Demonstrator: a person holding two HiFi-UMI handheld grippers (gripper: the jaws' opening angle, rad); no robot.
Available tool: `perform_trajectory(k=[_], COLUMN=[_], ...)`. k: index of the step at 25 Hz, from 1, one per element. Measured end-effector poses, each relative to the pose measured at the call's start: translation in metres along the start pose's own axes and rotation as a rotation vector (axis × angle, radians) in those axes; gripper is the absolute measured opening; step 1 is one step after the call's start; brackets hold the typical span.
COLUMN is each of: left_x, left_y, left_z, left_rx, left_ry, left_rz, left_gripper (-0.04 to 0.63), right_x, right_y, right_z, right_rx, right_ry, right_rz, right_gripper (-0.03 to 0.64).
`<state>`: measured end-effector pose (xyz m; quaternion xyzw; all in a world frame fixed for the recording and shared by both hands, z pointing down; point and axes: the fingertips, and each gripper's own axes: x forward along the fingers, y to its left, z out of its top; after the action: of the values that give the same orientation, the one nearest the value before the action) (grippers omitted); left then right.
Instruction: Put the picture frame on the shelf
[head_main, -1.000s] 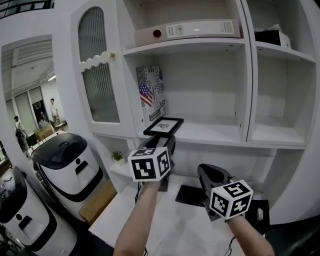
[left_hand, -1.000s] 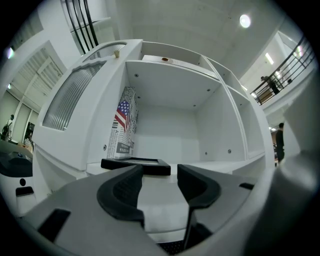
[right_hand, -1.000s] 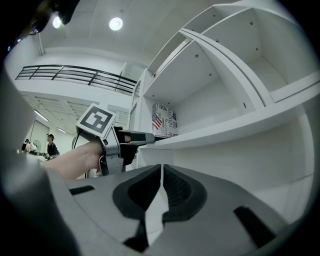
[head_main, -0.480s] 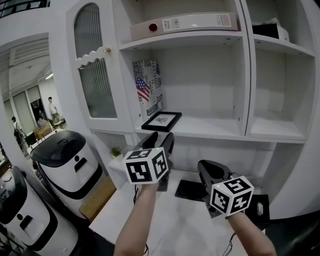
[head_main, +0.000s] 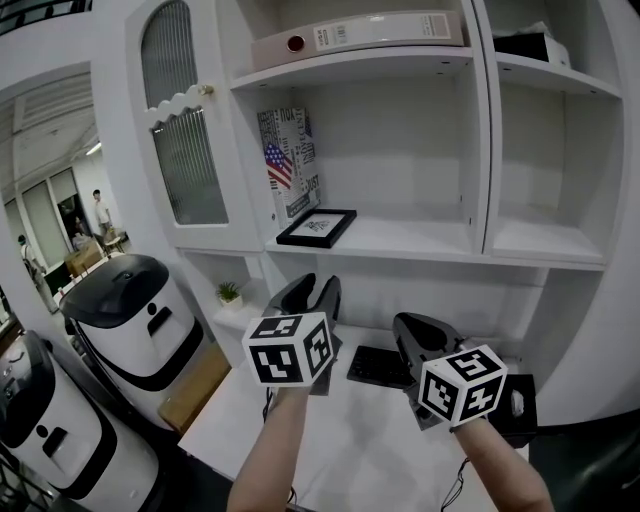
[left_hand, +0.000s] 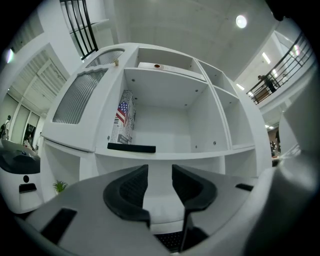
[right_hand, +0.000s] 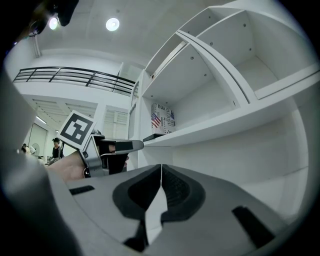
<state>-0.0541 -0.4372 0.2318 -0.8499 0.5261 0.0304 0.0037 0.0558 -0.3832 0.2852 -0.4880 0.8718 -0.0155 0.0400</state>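
- Placement is judged complete: the picture frame (head_main: 316, 227) is seen lying flat on the shelf (head_main: 420, 238), just in front of the flag-printed box (head_main: 285, 160) and close to the shelf's front edge.
- Release is shown at the left gripper (head_main: 313, 290), which is held below and in front of the flag-printed box, well clear of the frame. Its jaws have just been closing part-way, yet a gap is kept and nothing is caught between them.
- Closure is seen at the right gripper (head_main: 410, 328), held lower and to the right of the box, with the jaws pressed together on nothing.
- Handling is judged easy: the frame is taken to be light and stiff, though its face may be glazed — so brittle and slick.
- Grip, if needed, is best taken across one black border on the side away from the box — never on the face.
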Motion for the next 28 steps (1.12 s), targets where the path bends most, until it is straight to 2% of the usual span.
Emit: perform_trajectory(k=[6, 12, 28], left_x=[-0.013, -0.024, -0.059], left_y=[-0.005, -0.005, 0.002], left_z=[-0.030, -0.067, -0.152], left_rx=[0.028, 0.015, -0.032], left_ry=[0.051, 0.111, 0.247], left_rz=[0.018, 0.035, 0.086], left_gripper=[0.104, 0.066, 0.026], right_x=[-0.009, -0.016, -0.025], right_y=[0.002, 0.005, 0.015], right_z=[-0.016, -0.035, -0.075], right_rx=[0.008, 0.031, 0.088], right_ry=[0.028, 0.059, 0.110], right_rz=[-0.003, -0.006, -0.010], right_gripper=[0.000, 0.000, 0.000])
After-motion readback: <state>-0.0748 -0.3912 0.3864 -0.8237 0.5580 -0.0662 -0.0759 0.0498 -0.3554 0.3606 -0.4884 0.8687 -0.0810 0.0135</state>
